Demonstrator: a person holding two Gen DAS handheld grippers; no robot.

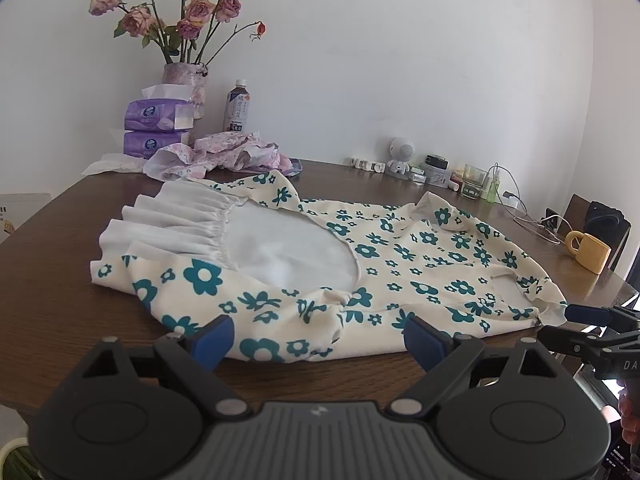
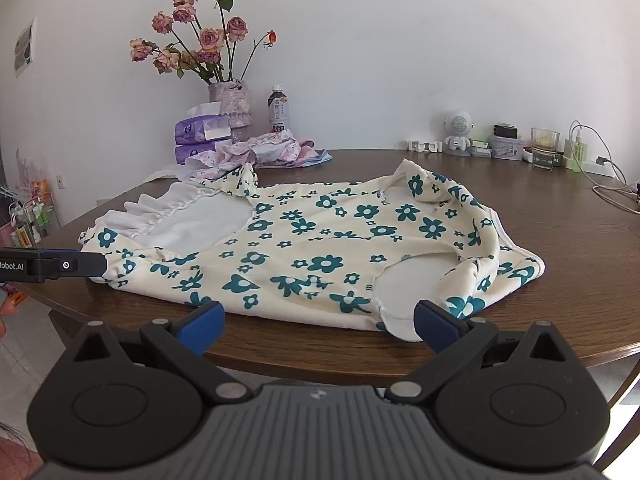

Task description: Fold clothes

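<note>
a cream dress with teal flowers (image 1: pixel 360 264) lies spread flat on the dark wooden table (image 1: pixel 60 300), filling the middle of both wrist views. its white gathered ruffle (image 1: pixel 176 220) sits at about 10 o'clock in the left wrist view, and a white lining shows through the wide opening beside it.

the left gripper (image 1: pixel 318 342) hovers at 6 o'clock, at the near hem, its blue pads wide apart with only the edge of the fabric showing between them and nothing pinched. the right gripper (image 2: pixel 316 322) is also at 6 o'clock in its own view, jaws spread wide, the right pad just beside the white sleeve opening (image 2: pixel 412 284); no cloth is clamped.

in the right wrist view the left gripper's dark finger comes in from 9 o'clock, next to the dress's corner.

at 11 o'clock stand a vase of dried roses (image 1: pixel 186 84), stacked purple tissue packs (image 1: pixel 154 126) and a drink bottle (image 1: pixel 237 106), with a crumpled pink garment (image 1: pixel 224 154) in front of them. a yellow mug (image 1: pixel 588 250) sits at 3 o'clock in the left wrist view.
</note>
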